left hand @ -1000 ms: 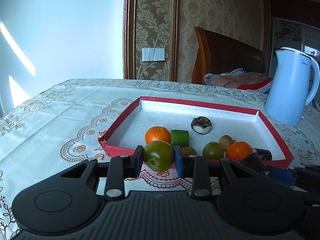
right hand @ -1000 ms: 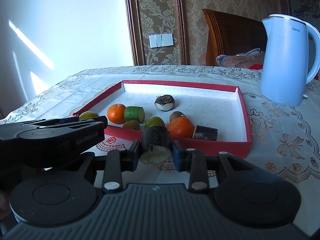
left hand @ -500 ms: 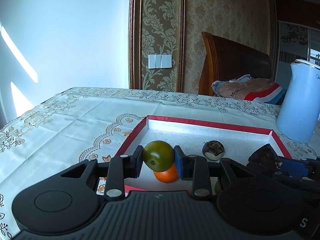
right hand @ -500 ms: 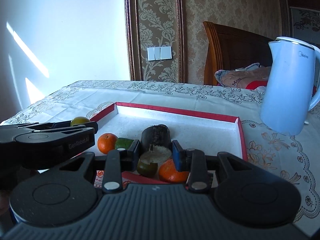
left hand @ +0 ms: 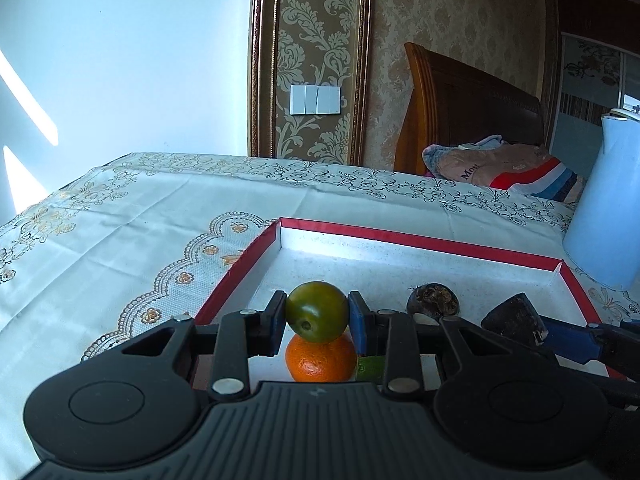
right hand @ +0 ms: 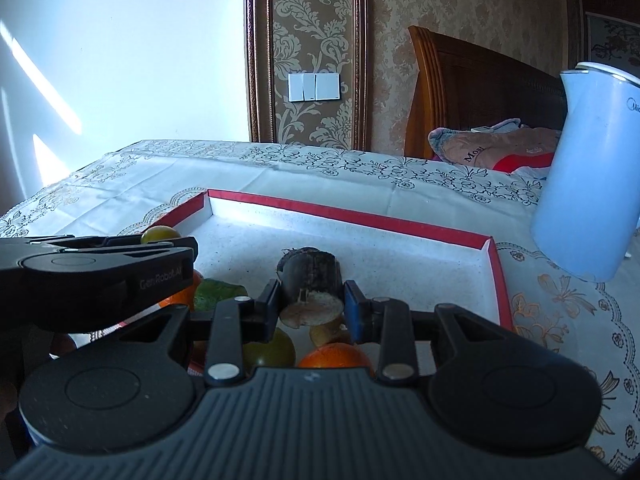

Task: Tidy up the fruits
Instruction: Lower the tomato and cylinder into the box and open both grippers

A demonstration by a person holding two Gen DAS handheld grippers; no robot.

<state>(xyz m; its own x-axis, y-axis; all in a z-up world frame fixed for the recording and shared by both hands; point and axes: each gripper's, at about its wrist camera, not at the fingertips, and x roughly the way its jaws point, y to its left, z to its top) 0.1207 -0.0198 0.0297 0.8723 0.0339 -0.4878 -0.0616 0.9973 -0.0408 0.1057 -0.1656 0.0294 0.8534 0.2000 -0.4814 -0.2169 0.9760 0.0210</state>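
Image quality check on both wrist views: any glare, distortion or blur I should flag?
Left wrist view: strong fisheye bend, sunlight streaks on the pale wall, bright band along the red tray floor, green fruit sharp. Right wrist view: same bend, white kettle blown out, dark cut piece sharp.

Black hand-held gripper point(left hand: 317, 318) bodies, blue pads, silver screws, "GenRobot.AI" mark.

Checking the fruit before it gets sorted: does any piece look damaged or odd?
One does: the dark round fruit lying in the red-rimmed white tray looks broken open or shrivelled on top. The round green fruit in the left gripper and the orange citrus below it look whole.
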